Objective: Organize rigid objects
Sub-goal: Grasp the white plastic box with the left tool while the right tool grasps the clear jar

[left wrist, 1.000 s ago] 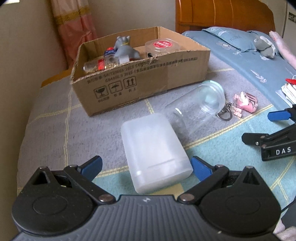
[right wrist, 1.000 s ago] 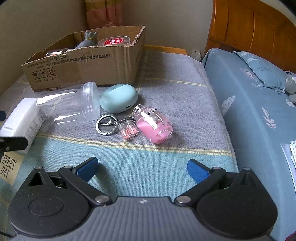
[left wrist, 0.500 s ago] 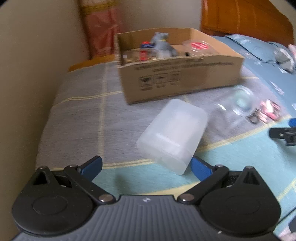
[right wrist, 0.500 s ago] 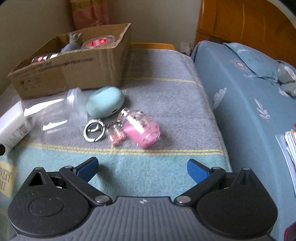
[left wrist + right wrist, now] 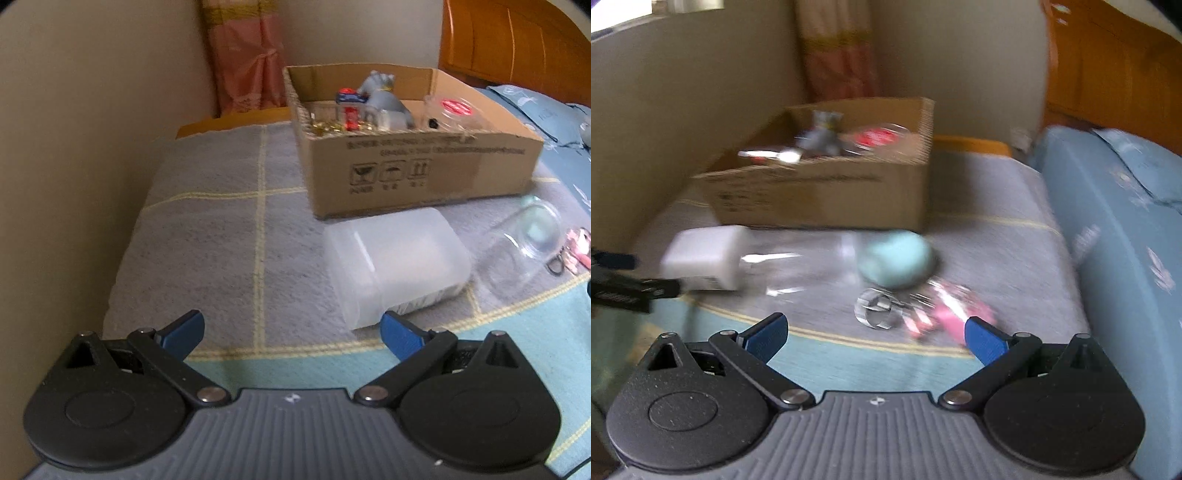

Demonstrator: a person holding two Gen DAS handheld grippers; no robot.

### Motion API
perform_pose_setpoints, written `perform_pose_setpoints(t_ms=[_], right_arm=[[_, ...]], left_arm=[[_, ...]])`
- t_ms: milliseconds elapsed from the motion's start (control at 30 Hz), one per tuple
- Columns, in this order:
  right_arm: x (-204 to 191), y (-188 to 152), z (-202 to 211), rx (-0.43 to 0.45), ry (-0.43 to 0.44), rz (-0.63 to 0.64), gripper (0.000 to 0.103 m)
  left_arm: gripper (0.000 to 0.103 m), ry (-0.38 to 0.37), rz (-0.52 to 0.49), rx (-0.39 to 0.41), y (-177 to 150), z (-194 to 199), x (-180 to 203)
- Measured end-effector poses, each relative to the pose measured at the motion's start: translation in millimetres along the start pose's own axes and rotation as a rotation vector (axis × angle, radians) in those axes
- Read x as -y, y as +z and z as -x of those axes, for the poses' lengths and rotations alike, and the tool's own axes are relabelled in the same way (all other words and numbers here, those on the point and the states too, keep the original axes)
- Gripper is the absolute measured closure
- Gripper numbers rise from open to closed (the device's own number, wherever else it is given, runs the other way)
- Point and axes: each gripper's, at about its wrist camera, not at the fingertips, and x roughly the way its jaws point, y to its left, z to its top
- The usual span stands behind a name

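Two grippers, both empty, above a bed

Left wrist view: the left gripper (image 5: 291, 328) hovers over a grey blanket (image 5: 221, 236), its blue fingers (image 5: 183, 330) spread apart and holding nothing. A frosted white box (image 5: 395, 266) lies on its side just ahead of the right fingertip. Beside it lies a clear jar (image 5: 524, 243). Behind both stands an open carton (image 5: 417, 166) holding a grey figurine (image 5: 384, 99) and small items.

Right wrist view, blurred: the right gripper (image 5: 875, 334) is also spread apart and empty. Ahead lie a pink keychain (image 5: 945, 310), a teal case (image 5: 895, 260), the jar and the white box, with the carton behind.
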Motion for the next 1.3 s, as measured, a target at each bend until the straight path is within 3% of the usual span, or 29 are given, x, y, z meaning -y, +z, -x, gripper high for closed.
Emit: perform_pose_setpoints(t_ms=[133,267,400,600,833,967,1300], right_arm=[[-16.5,10.5,-10.4,0.004,0.036,0.073,0.000],[-21.0,17.6,-17.4,-0.001,0.047,0.079,0.000],[-21.6,13.0,-21.3,-0.016,0.049,0.079,0.000],[-21.0,7.3,-21.5,-0.032,0.031,0.089,0.000],[-25.4,11.1,-23.6,-0.031,0.033,0.125,0.000],[-30.1,17.2,-29.1,-0.035,0.032,0.150,0.000],[-41.3,32.5,-46.2,-0.038,0.030,0.165,0.000]], left_arm=[[0.002,-0.011,0.020,-0.001,2.4,0.7,-5.0],[0.002,-0.159,0.047,0.011,3.5,13.0,-5.8],[0.002,-0.224,0.039,0.023,10.9,13.8,4.9],[0.002,-0.229,-0.005,0.012,29.0,-5.7,31.0],[0.004,-0.159,-0.023,0.012,35.0,-24.5,40.3],[0.015,-0.184,-0.015,0.014,32.8,-20.9,31.3],[0.016,-0.212,-0.008,0.007,44.6,-25.2,25.0]])
